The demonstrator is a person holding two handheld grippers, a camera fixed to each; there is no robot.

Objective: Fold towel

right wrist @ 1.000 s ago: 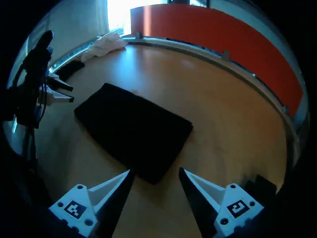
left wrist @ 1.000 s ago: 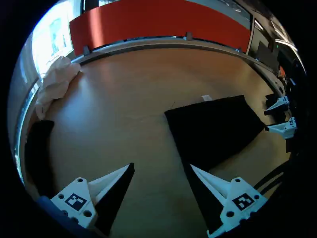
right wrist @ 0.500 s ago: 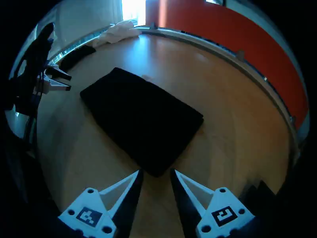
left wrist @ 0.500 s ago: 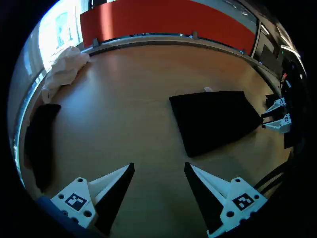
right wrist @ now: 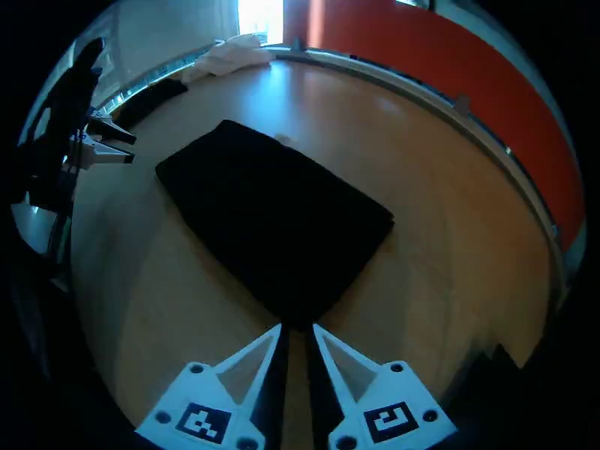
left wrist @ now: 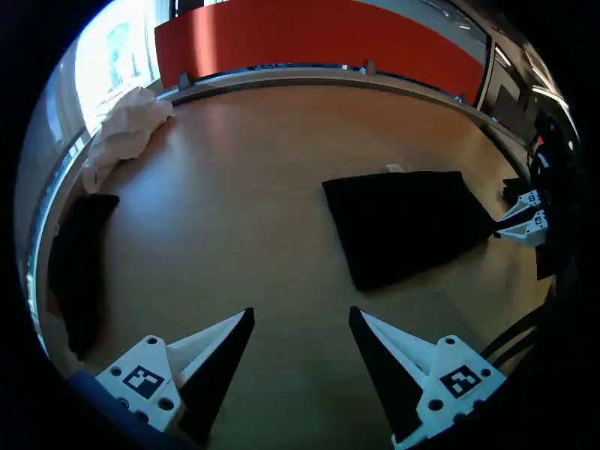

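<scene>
Place: an office-like workroom is suggested, centred on one large desk.
Desk: a broad, pale-brown wooden tabletop (left wrist: pixel 247 187) is spread beneath and ahead of the left gripper (left wrist: pixel 301 310).
Divider: a long orange-red partition panel (left wrist: pixel 315 37) is stood along the tabletop's far edge and fixed there by small grey clamps (left wrist: pixel 367 66).
Lighting: white ceiling light strips (left wrist: pixel 546 93) are seen far off to that gripper's right.
Window: a bright window (left wrist: pixel 112 56) is seen ahead to its left.

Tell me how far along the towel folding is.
Done: the black towel lies flat on the table. In hand: right tongs nearly shut at its near corner, grip unclear; left tongs open, clear of it. Left: the fold itself.
</scene>
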